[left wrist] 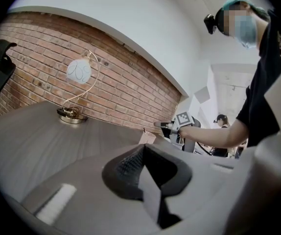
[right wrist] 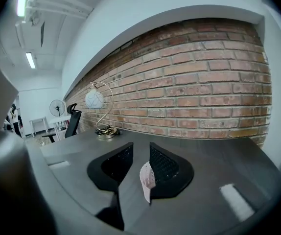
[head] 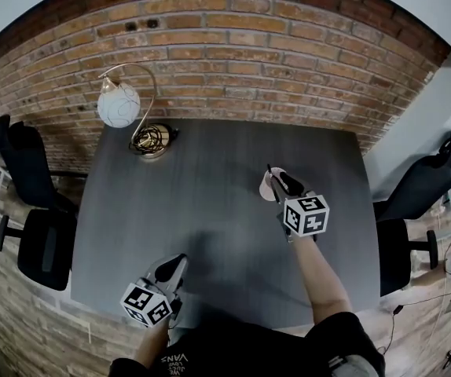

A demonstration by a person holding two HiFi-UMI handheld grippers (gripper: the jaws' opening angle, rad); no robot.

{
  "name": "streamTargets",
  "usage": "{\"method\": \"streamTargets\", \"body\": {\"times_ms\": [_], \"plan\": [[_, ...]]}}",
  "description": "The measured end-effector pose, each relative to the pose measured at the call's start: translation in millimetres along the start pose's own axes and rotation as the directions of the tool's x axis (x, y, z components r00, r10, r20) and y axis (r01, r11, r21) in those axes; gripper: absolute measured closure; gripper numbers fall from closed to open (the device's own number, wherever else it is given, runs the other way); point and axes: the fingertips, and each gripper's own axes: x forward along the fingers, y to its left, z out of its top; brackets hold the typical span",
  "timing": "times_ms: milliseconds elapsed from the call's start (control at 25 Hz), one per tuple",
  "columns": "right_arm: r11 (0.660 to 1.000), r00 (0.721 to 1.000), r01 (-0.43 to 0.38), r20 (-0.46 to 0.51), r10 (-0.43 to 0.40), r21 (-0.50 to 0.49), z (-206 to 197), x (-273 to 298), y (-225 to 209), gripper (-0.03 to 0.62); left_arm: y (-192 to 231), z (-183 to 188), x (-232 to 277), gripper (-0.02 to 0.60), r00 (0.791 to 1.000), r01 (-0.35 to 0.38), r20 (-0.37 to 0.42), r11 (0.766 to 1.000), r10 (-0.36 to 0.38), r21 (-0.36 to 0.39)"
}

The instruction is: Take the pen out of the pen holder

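**Head view:** The right claw [head: 282,183] hovers at the pale pen holder [head: 266,190] near the middle of the dark counter [head: 210,163], with the pen [head: 271,173] standing in the holder. The holder looks light. A nudge on its rim could tip or drag it, or it could rise along with the pen. The left claw [head: 178,261] sits at the near edge, well apart, steadying nothing. A globe lamp [head: 120,104] at the far corner and office chairs [head: 33,210] beside the counter stand clear of the reach.

**Left gripper view:** The left claw's jaws sit together, empty. Beyond them the right claw is poised over the holder.

**Right gripper view:** The right claw's jaws stand narrowly apart, with the holder's mesh rim low between them. The pen cannot be made out there, so a closing bite may catch mesh instead.
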Motion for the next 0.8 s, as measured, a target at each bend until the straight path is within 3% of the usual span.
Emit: {"method": "streamTargets", "body": {"times_ms": [800], "plan": [[0.992, 0.983, 0.010, -0.181, -0.033, -0.129, -20, 65, -23, 0.511, 13, -9, -7, 0.529, 0.996, -0.081, -0.025, 0.996, 0.080, -0.023]]}}
